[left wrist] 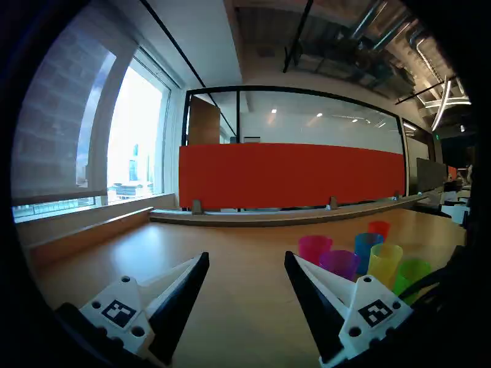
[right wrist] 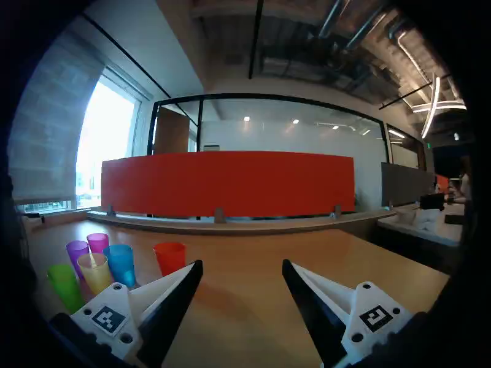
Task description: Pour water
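Observation:
Several translucent plastic cups stand grouped on the wooden table. In the left gripper view they sit at the right: pink cup (left wrist: 313, 248), purple cup (left wrist: 339, 264), blue cup (left wrist: 367, 248), yellow cup (left wrist: 384, 262), green cup (left wrist: 410, 275), red cup (left wrist: 378, 229). My left gripper (left wrist: 247, 262) is open and holds nothing, just left of the cups. In the right gripper view the cups are at the left: red cup (right wrist: 169, 257), blue cup (right wrist: 119, 264), yellow cup (right wrist: 96, 272), green cup (right wrist: 64, 286), purple cup (right wrist: 77, 254), pink cup (right wrist: 97, 243). My right gripper (right wrist: 241, 270) is open with nothing between its fingers.
An orange divider panel (left wrist: 288, 175) runs along the table's far edge (left wrist: 282, 218). A window ledge (left wrist: 80, 214) borders the left side. Another desk with white items (right wrist: 423, 221) lies off to the right.

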The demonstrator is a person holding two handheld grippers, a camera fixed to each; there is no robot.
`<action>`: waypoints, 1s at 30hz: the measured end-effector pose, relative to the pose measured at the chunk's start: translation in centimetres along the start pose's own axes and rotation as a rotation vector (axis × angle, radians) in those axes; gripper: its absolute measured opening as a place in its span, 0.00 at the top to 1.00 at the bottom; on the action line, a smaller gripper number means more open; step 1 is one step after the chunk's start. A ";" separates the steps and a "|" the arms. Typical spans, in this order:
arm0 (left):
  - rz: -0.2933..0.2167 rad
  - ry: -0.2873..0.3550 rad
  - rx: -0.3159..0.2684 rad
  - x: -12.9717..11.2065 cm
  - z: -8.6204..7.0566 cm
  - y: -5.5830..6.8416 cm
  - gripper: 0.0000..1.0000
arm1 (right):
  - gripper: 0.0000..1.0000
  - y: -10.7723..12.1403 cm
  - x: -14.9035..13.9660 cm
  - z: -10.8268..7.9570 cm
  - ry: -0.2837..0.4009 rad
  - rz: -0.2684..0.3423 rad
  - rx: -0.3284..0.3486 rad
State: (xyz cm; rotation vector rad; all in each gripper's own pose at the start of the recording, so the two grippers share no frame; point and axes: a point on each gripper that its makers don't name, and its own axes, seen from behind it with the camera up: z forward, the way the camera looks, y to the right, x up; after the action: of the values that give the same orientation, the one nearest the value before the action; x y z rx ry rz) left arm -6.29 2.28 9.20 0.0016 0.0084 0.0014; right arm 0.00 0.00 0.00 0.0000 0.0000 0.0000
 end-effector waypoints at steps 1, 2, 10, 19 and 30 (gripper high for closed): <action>0.000 0.000 0.000 0.0 -0.1 0.0 0.09 | 0.00 0.0 0.0 0.0 0.000 0.000 0.000; 0.000 0.000 0.000 0.0 -0.1 0.1 0.09 | 0.00 0.0 0.0 0.0 0.000 0.000 0.000; -0.017 0.018 -0.026 1.4 -0.2 1.0 0.09 | 0.00 -0.1 0.2 0.0 0.003 -0.002 0.002; -0.015 0.015 -0.038 3.4 -0.6 0.7 0.09 | 0.00 0.0 2.9 0.1 0.025 -0.019 0.015; 0.004 0.006 -0.028 5.9 -0.1 -0.5 0.09 | 0.00 -0.7 7.8 0.3 0.035 -0.048 0.048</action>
State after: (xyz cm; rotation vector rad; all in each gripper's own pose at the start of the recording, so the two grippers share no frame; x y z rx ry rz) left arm -0.39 1.74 9.06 -0.0261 0.0145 0.0050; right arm 7.77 -0.70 0.30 0.0484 0.0351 -0.0484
